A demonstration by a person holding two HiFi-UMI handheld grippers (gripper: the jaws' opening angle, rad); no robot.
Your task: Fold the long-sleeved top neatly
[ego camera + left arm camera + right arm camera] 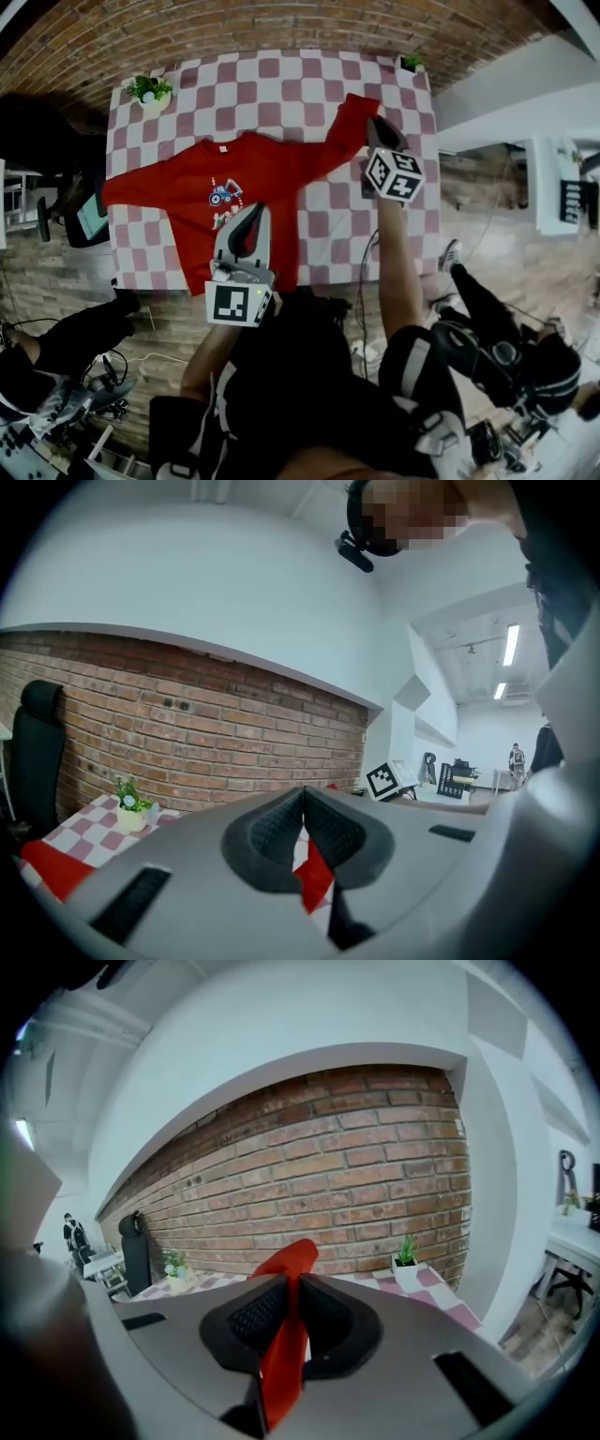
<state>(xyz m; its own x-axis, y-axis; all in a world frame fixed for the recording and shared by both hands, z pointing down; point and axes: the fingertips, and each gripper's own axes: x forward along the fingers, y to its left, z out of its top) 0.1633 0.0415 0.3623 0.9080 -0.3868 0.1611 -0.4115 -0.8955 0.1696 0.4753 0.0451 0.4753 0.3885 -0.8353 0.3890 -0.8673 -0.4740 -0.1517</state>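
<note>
Setting: a worktop under a dark-red and white checked tablecloth [272, 84], against a brown brick wall [356, 1176].
Garment: a red long-sleeved top [187, 187] with a small tractor print [223, 195] on the chest lies face up across the cloth, collar away from the person and hem at the near edge.
Sleeves: one sleeve stretches flat towards the picture's left. The other red sleeve [342, 127] rises off the worktop at the far right.
Right gripper [380, 131]: its jaws are clamped narrowly on that raised sleeve. In the right gripper view the red fabric runs between the pads and pokes out above them.
Left gripper [251, 220]: it hangs over the hem of the top with its jaws pressed together. Red fabric shows through the gap beneath the pads, but whether any is pinched cannot be made out.
Also on the cloth: a small green plant in a white pot [150, 91] at the far left corner, and a smaller potted plant [410, 63] at the far right corner.
</note>
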